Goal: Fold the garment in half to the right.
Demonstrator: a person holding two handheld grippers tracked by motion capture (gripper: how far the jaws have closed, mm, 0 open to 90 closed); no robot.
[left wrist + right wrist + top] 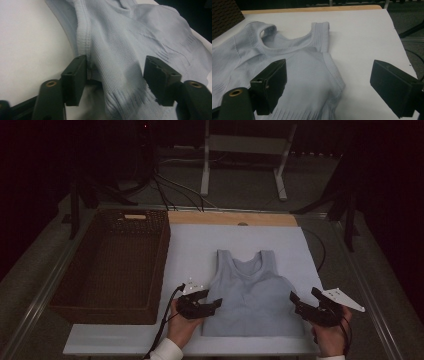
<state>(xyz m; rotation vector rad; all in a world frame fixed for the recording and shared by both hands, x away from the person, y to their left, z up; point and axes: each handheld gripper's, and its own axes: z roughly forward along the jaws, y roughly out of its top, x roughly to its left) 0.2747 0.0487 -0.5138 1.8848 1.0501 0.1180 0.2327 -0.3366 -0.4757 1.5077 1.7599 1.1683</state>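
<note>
A pale blue sleeveless knit top (250, 295) lies flat on a white board (200, 245), neck towards the far side. My left gripper (212, 298) sits low at the top's lower left edge. In the left gripper view its jaws straddle the side seam, with a raised fold of the top (120, 37) between them; the left gripper (116, 75) stands open, its pads not pressing. My right gripper (303, 294) hovers at the top's lower right edge. It is wide open (329, 87), one jaw over the top (299, 65), the other over bare board.
A dark wicker basket (162, 260) stands against the board's left side. A wooden strip (230, 218) borders the board's far edge. Beyond the table stand a white frame (245, 150) and dark stands, with cables (175, 190) on the floor.
</note>
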